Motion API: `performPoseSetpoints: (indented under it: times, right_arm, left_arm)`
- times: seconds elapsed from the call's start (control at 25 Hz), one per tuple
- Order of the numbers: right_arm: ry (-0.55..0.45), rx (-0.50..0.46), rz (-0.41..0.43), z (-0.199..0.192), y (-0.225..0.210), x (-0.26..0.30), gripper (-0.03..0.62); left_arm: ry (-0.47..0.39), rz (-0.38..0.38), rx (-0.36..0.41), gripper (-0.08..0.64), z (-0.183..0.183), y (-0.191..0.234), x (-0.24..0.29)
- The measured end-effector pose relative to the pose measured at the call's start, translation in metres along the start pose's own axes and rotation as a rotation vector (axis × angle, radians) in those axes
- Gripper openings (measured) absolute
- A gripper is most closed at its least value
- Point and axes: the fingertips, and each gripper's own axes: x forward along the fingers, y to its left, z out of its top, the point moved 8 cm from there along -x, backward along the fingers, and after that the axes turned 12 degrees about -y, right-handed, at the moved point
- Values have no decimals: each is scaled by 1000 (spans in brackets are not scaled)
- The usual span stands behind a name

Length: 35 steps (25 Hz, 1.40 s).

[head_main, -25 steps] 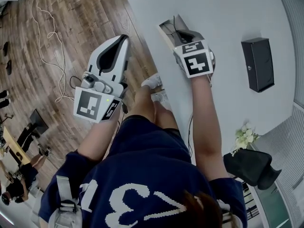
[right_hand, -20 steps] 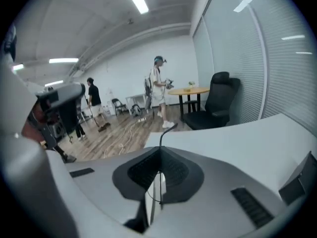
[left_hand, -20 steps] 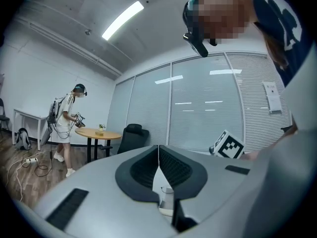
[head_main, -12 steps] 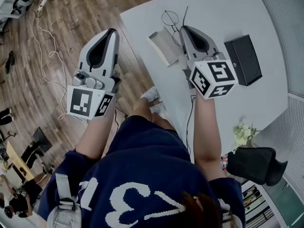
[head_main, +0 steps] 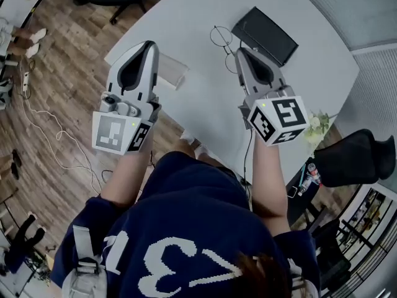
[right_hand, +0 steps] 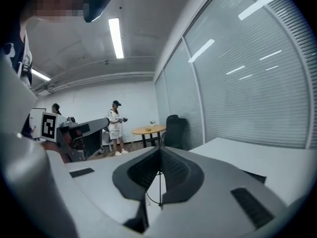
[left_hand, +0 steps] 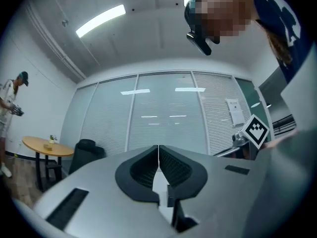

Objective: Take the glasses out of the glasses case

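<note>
Round wire-framed glasses [head_main: 218, 35] hang at the tip of my right gripper [head_main: 238, 50], above the white table [head_main: 205, 104]. In the right gripper view the jaws are pressed together on a thin wire of the glasses [right_hand: 159, 190], which dangles below my right gripper [right_hand: 159, 155]. The pale glasses case [head_main: 171, 73] lies open on the table near its left edge, partly hidden behind my left gripper [head_main: 149, 44]. That left gripper [left_hand: 158, 152] is shut with nothing in it. Both grippers point upward into the room.
A black box [head_main: 265, 35] lies on the table just beyond the glasses. White flowers [head_main: 316, 124] and a black chair [head_main: 353, 157] are off the table's right side. Cables [head_main: 37, 123] trail over the wooden floor at left. People stand by a round table [right_hand: 148, 129] far off.
My right gripper has come up out of the case with the glasses hanging from it. The left gripper has risen beside the case. The head view has swung, shifting the table.
</note>
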Motion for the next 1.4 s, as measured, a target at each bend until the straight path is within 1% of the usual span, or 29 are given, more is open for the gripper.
performPoseSetpoints:
  times: [0.08, 0.16, 0.24, 0.4, 0.52, 0.64, 0.72, 0.84, 1.0, 1.12, 1.2, 1.36, 1.4]
  right_arm:
    - [-6, -4, -107, 10, -22, -35, 26]
    - [-12, 3, -214, 13, -48, -76, 26]
    - [-17, 12, -311, 11, -71, -117, 26]
    - [-10, 20, -481, 4, -92, -183, 26]
    - [51, 32, -575, -21, -101, -214, 26]
    - [148, 57, -643, -62, -108, -235, 26]
    - [237, 65, -676, -95, -109, -246, 26]
    - [369, 78, -695, -144, -110, -256, 26]
    - [463, 136, -693, -186, -107, -264, 26]
    - [527, 172, -679, -205, -104, -263, 28]
    - [556, 190, -675, -211, -103, -262, 29]
    - [585, 191, -669, -209, -104, -261, 31]
    - [574, 194, -672, -204, -107, -262, 49]
  left_arm:
    - [-17, -94, -54, 20, -5, -22, 27]
    - [-26, -185, -105, 20, -15, -53, 55]
    - [-19, -260, -138, 20, -28, -86, 77]
    - [-4, -395, -195, 20, -47, -138, 101]
    - [16, -465, -227, 20, -60, -166, 108]
    - [50, -510, -243, 20, -72, -185, 110]
    - [80, -530, -255, 20, -81, -193, 108]
    - [126, -551, -271, 20, -95, -202, 104]
    - [172, -567, -273, 20, -110, -207, 99]
    - [203, -572, -281, 20, -120, -209, 96]
    - [215, -578, -287, 20, -123, -211, 96]
    - [207, -593, -281, 20, -121, -214, 99]
    - [199, -597, -280, 20, -119, -215, 102]
